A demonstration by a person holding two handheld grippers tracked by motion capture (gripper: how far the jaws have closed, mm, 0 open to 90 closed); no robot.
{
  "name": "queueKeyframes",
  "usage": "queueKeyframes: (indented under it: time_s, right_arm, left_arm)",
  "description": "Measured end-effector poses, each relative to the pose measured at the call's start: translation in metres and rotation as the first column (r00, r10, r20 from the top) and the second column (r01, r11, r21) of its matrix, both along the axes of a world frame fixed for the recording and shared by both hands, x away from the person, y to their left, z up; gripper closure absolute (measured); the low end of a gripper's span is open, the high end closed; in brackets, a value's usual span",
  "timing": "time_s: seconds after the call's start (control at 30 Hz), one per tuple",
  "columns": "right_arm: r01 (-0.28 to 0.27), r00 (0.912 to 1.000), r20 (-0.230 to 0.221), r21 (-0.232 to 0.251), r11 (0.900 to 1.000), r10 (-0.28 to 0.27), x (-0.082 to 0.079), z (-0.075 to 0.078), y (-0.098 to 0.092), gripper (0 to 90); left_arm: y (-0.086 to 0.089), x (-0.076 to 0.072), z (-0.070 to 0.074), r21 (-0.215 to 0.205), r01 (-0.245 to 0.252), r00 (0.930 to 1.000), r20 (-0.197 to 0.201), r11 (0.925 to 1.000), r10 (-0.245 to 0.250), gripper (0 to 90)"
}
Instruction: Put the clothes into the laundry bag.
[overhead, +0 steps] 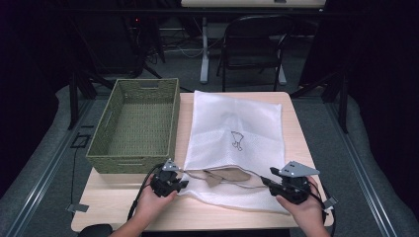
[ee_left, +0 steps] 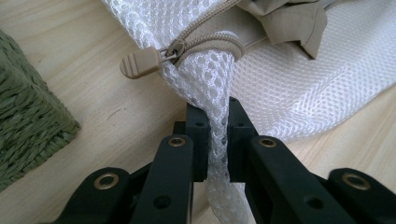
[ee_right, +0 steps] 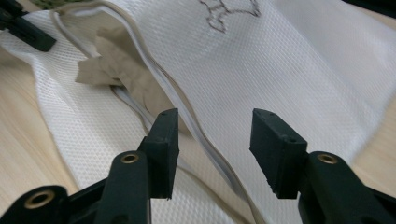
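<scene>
High view: 1 white mesh zip laundry bag (overhead: 232, 143) flat on light wood table (overhead: 123, 195), beige cloth (overhead: 225, 175) poking from its open mouth; 1 green woven basket (overhead: 138, 123) just beside, left. Left gripper view: left gripper (ee_left: 215, 116) pinched on bag's mesh corner near 1 beige zip pull (ee_left: 140, 62). Right gripper view: right gripper (ee_right: 212, 135) spread apart over bag, nothing held.

A light wooden table (overhead: 296, 133) carries a green woven rectangular basket (overhead: 138, 123) on its left and a white mesh laundry bag (overhead: 237, 138) (zipper open at the near edge) beside it, in the middle.
</scene>
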State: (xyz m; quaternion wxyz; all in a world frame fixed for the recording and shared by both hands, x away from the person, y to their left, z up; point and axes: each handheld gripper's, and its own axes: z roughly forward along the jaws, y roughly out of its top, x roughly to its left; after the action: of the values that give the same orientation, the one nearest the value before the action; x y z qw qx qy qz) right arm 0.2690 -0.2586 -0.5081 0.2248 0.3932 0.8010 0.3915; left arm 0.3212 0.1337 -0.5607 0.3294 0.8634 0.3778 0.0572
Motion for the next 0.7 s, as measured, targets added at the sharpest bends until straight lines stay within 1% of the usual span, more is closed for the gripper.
queueKeyframes:
  time_s: [0.03,0.13,0.23,0.3,0.33,0.37,0.4,0.43,0.47,0.53,0.6,0.63,0.7]
  right_arm:
    - [0.021,0.9997,-0.012,0.009,1.000,-0.021,-0.003,-0.001,-0.006,49.1]
    - [0.075,0.9967,-0.034,0.017,0.997,-0.074,-0.011,-0.006,-0.019,46.5]
    - [0.127,0.9903,-0.059,0.022,0.992,-0.126,-0.017,-0.013,-0.030,44.5]
    - [0.158,0.9846,-0.073,-0.006,0.987,-0.158,-0.020,-0.017,-0.036,42.5]
    - [0.170,0.9822,-0.080,-0.013,0.985,-0.170,-0.021,-0.020,-0.039,41.2]
    - [0.177,0.9798,-0.092,-0.016,0.984,-0.178,-0.022,-0.022,-0.041,40.1]
    - [0.187,0.9770,-0.102,-0.007,0.982,-0.187,-0.022,-0.026,-0.043,39.0]
    - [0.190,0.9752,-0.113,-0.013,0.982,-0.191,-0.022,-0.027,-0.045,38.2]
    - [0.203,0.9711,-0.126,-0.010,0.979,-0.203,-0.022,-0.031,-0.048,37.1]
    - [0.210,0.9657,-0.157,0.007,0.978,-0.206,-0.021,-0.037,-0.051,36.0]
    - [0.222,0.9615,-0.170,0.021,0.975,-0.216,-0.021,-0.043,-0.053,35.0]
    - [0.234,0.9580,-0.175,0.019,0.972,-0.227,-0.020,-0.046,-0.054,34.7]
    - [0.237,0.9544,-0.192,0.023,0.971,-0.229,-0.019,-0.050,-0.056,34.4]
  left_arm:
    - [0.000,0.000,0.000,0.008,0.005,1.0000,-0.002,1.0000,-0.005,83.7]
    - [0.000,-0.002,-0.001,0.009,0.001,1.0000,0.002,1.0000,-0.001,83.7]
    - [-0.001,-0.003,-0.002,0.013,0.004,1.0000,-0.007,0.9999,-0.004,83.6]
    - [-0.001,-0.004,-0.003,0.012,0.000,1.0000,-0.009,0.9999,0.000,83.6]
    - [-0.001,-0.004,-0.003,0.012,0.000,1.0000,-0.010,0.9999,0.000,83.6]
    - [0.000,-0.004,-0.003,0.017,0.006,0.9999,-0.008,0.9998,-0.006,83.6]
    - [0.000,-0.004,-0.003,0.017,0.006,1.0000,-0.008,0.9998,-0.006,83.5]
    - [0.000,-0.004,-0.004,0.017,0.005,0.9999,-0.009,0.9998,-0.004,83.5]
    - [0.000,-0.004,-0.004,0.015,0.004,0.9999,-0.010,0.9999,-0.004,83.5]
    - [-0.001,-0.005,-0.004,0.016,0.004,0.9999,-0.015,0.9999,-0.003,83.5]
    - [-0.001,-0.006,-0.005,0.020,0.009,0.9998,-0.015,0.9998,-0.009,83.5]
    - [-0.002,-0.006,-0.006,0.020,0.011,0.9998,-0.016,0.9997,-0.011,83.4]
    - [-0.002,-0.007,-0.006,0.016,0.006,0.9998,-0.019,0.9999,-0.006,83.4]
